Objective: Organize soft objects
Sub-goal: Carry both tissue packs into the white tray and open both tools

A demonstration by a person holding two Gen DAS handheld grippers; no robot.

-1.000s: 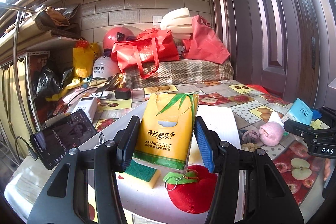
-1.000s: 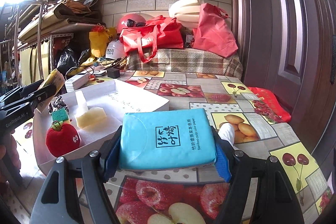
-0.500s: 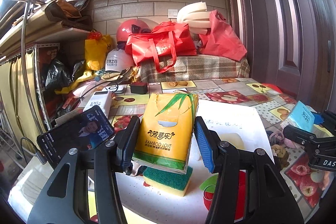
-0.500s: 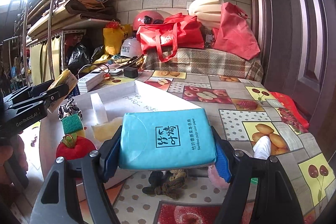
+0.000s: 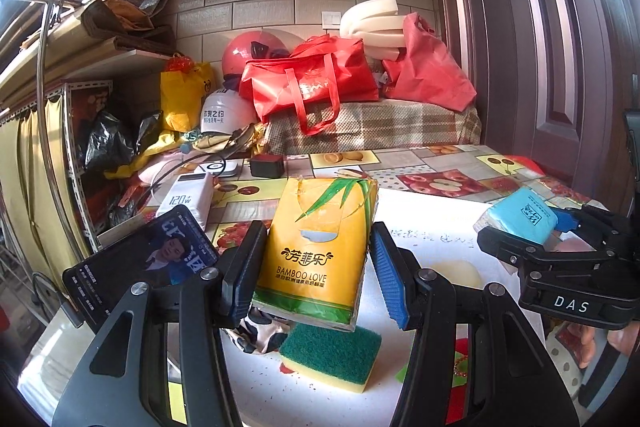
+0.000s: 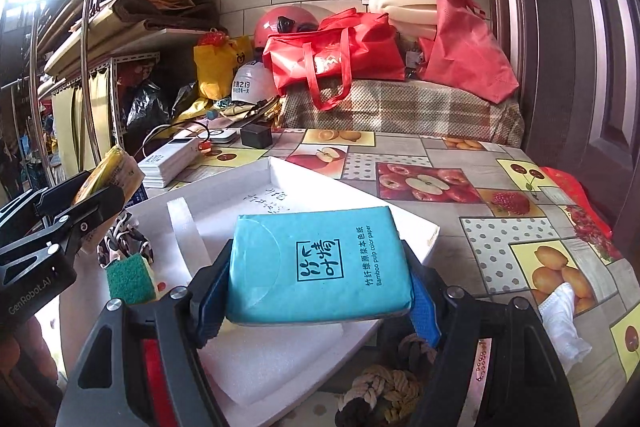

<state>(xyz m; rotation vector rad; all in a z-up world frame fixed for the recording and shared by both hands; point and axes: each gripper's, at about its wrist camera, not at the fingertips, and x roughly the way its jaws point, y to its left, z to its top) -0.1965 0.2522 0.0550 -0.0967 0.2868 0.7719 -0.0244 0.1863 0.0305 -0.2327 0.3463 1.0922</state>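
Observation:
A yellow tissue pack (image 5: 316, 251) hangs upright over the white foam tray (image 5: 436, 215), with my left gripper (image 5: 312, 267) shut on it between blue pads. Just below it in the tray lie a green-and-yellow sponge (image 5: 332, 355) and a black-and-white patterned cloth piece (image 5: 260, 331). My right gripper (image 6: 316, 291) is shut on a flat blue tissue pack (image 6: 320, 263) above the tray's near corner (image 6: 424, 227). In the left wrist view this right gripper (image 5: 552, 239) shows at the right edge with the blue pack (image 5: 520, 215). The sponge (image 6: 130, 279) also shows in the right wrist view.
A knotted rope (image 6: 384, 387) and a white cloth (image 6: 564, 319) lie on the fruit-print tablecloth beside the tray. A phone (image 5: 140, 263), a power bank (image 5: 188, 195) and a black charger (image 5: 266, 165) stand to the left. Red bags (image 5: 312, 83) pile at the back.
Both grippers have carried their tissue packs leftward. The blue pack has gone from beside the tray to over its corner; the yellow pack now hangs above the sponge.

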